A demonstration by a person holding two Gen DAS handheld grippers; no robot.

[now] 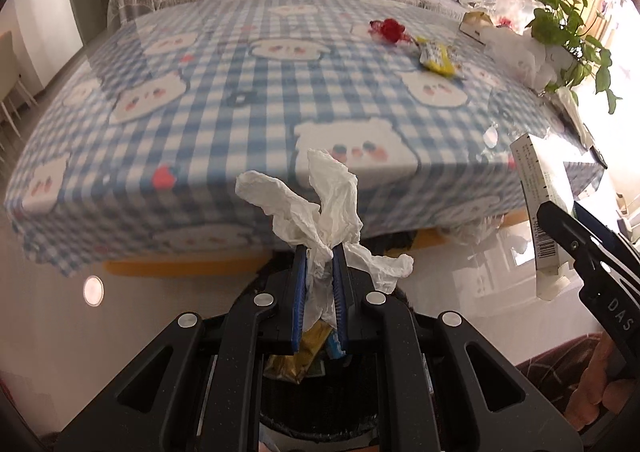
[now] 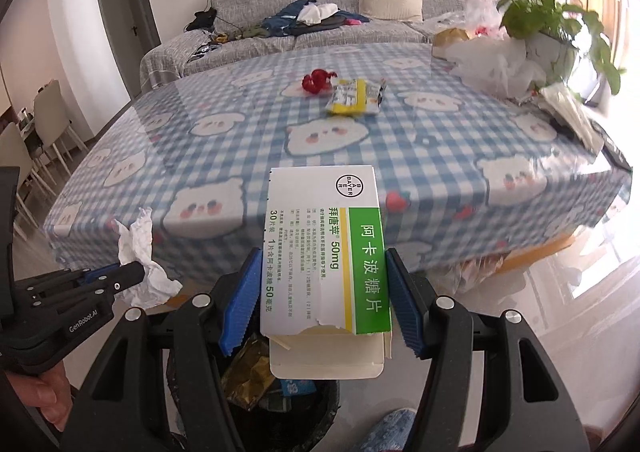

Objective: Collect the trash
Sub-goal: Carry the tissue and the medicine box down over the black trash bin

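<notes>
A crumpled white tissue sticks up from my left gripper, which is shut on it just past the table's near edge. My right gripper is shut on a white and green medicine box, whose torn lower end hangs open. Both hang over a dark trash bin on the floor, with a gold wrapper inside. The right wrist view shows the tissue and left gripper at the left. On the checked tablecloth lie a red wrapper and a yellow packet.
A potted plant, plastic bags and a tissue box crowd the table's far right corner. A grey sofa with clothes stands behind the table. Dining chairs are at the left. A blue slipper is beside the bin.
</notes>
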